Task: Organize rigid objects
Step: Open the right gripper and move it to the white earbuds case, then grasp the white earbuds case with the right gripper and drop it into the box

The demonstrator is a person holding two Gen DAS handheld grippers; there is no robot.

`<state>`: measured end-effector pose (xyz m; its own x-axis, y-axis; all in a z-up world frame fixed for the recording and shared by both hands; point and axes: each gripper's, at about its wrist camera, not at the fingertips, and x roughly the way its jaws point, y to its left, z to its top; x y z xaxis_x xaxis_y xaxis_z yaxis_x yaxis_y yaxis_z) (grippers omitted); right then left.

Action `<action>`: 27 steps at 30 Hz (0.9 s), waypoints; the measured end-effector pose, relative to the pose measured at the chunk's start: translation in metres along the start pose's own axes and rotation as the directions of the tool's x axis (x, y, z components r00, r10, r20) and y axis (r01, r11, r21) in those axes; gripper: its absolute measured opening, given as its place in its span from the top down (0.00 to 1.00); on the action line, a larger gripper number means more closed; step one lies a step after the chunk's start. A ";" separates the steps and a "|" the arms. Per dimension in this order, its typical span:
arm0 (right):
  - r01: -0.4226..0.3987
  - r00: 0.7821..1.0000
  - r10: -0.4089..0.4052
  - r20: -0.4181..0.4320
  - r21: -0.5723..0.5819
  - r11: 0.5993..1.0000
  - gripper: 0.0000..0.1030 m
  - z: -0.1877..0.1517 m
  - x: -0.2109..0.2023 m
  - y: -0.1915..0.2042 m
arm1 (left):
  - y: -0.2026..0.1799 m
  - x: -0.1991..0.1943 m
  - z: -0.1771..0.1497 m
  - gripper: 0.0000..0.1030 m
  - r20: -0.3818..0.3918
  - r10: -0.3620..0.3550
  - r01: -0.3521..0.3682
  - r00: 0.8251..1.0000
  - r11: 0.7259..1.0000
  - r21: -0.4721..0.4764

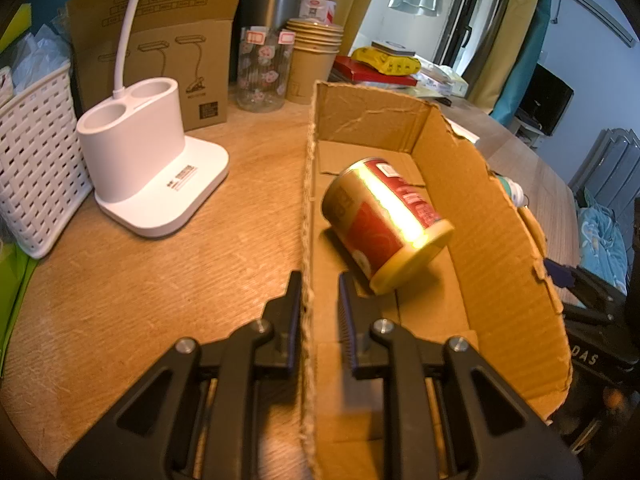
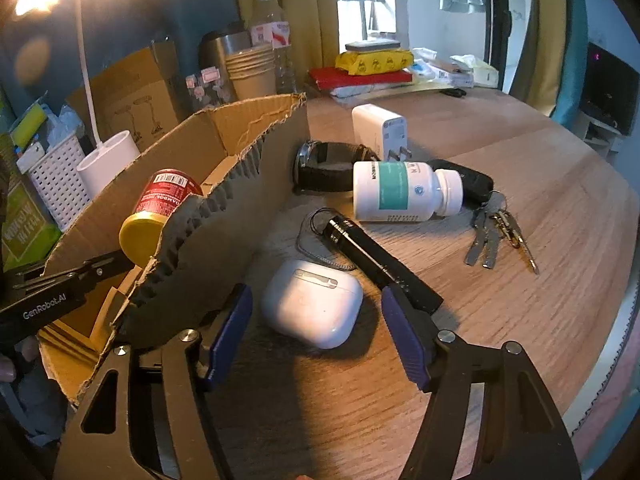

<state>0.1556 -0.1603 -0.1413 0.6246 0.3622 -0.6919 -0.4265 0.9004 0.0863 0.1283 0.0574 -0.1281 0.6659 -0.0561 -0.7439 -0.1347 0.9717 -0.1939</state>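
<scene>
Cardboard is what the left claw point(image 1: 320, 292) is clenched on: its two black fingers pinch the near left wall of the open cardboard box point(image 1: 492, 240), one finger outside over the wooden counter point(image 1: 140, 280) and one inside. Inside the box a red can point(image 1: 380, 220) with a yellow lid lies on its side, the lid pointing toward 5 o'clock in the left wrist view, just beyond the inner finger. From the right wrist view the same box rises at 9 o'clock with its torn corrugated edge toward the camera, and the left claw's arm reaches in from 8 o'clock. The right claw point(image 2: 316, 320) is released, its blue-padded fingers spread wide either side of a white earbud case point(image 2: 312, 304) that lies flat on the counter; the pads do not touch it. A black flashlight point(image 2: 376, 256) lies diagonally just beyond the case, its near end touching or almost touching the right-hand finger, I cannot tell which. Farther off at 12 o'clock a white pill bottle point(image 2: 404, 192) with a teal label lies on its side, with a watch point(image 2: 332, 168) behind it by the box wall, a white charger plug point(image 2: 380, 130) beyond, and a car key with a bunch of keys point(image 2: 496, 228) toward 2 o'clock. At 10 o'clock in the left view stand a white desk lamp base point(image 1: 152, 168) and a white woven basket point(image 1: 36, 168).
</scene>
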 end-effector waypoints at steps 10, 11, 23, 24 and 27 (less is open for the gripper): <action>0.003 0.999 -0.003 -0.040 -0.012 1.000 0.34 0.002 0.010 0.000 | 0.000 0.000 0.000 0.82 0.000 0.000 0.000 1.000 1.000 0.000; 0.004 0.999 -0.005 -0.043 -0.010 1.000 0.34 0.002 0.011 -0.001 | 0.000 0.000 0.000 0.82 0.000 0.001 -0.001 1.000 1.000 0.001; 0.022 0.999 -0.023 -0.031 -0.036 0.999 0.40 0.000 0.009 0.005 | 0.000 0.000 0.000 0.82 0.000 0.000 0.000 1.000 1.000 0.001; 0.024 0.999 -0.024 -0.024 -0.034 0.999 0.40 0.000 0.008 0.005 | 0.000 0.000 0.000 0.82 0.000 0.000 0.000 1.000 1.000 0.001; 0.019 1.000 -0.020 -0.007 -0.026 0.999 0.40 0.000 0.003 0.004 | -0.001 -0.001 0.000 0.82 0.000 0.000 0.000 1.000 1.000 0.001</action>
<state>0.1559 -0.1561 -0.1436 0.6284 0.3429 -0.6982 -0.4309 0.9007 0.0546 0.1279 0.0566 -0.1277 0.6659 -0.0566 -0.7439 -0.1333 0.9720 -0.1933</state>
